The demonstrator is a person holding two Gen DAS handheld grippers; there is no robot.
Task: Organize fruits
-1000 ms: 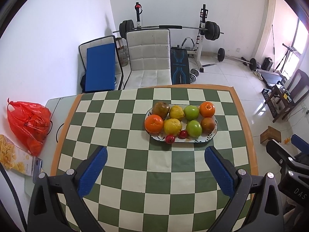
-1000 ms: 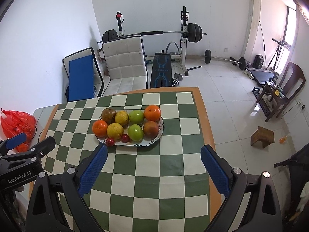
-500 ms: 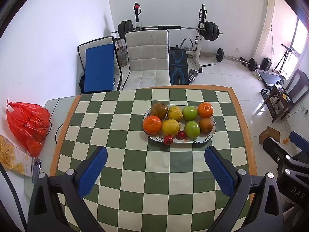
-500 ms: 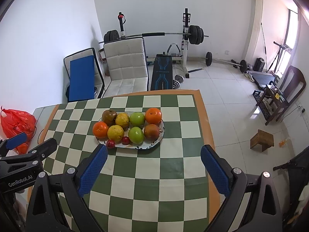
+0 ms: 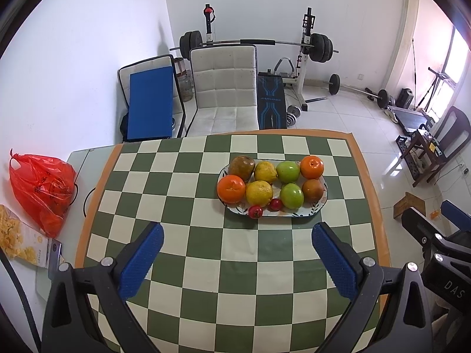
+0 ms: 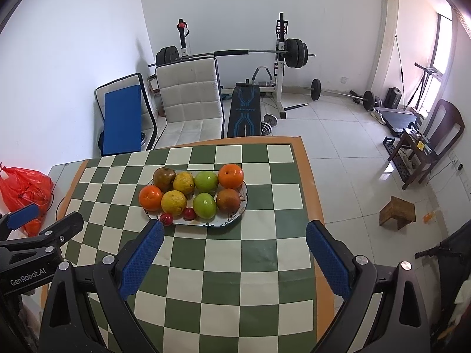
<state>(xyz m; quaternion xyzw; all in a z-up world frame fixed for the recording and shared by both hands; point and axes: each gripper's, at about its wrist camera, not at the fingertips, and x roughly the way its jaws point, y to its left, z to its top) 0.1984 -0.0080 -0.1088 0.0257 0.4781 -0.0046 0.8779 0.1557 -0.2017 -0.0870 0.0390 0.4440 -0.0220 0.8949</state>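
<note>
From the left wrist view, the left gripper (image 5: 237,260) hangs above the checkered table (image 5: 206,264) with its jaws spread wide and nothing between them, and the plate (image 5: 319,206) of fruit lies ahead of the jaws, slightly toward the right finger, well apart from both tips. From the right wrist view, the right gripper (image 6: 234,257) is likewise released and empty, with the plate (image 6: 238,216) ahead and toward its left finger (image 6: 141,260), whose tip sits just short of a small red fruit (image 6: 166,218) at the plate's near edge.

Left tool (image 5: 237,254) spread wide above table, facing fruit plate (image 5: 319,206)
</note>
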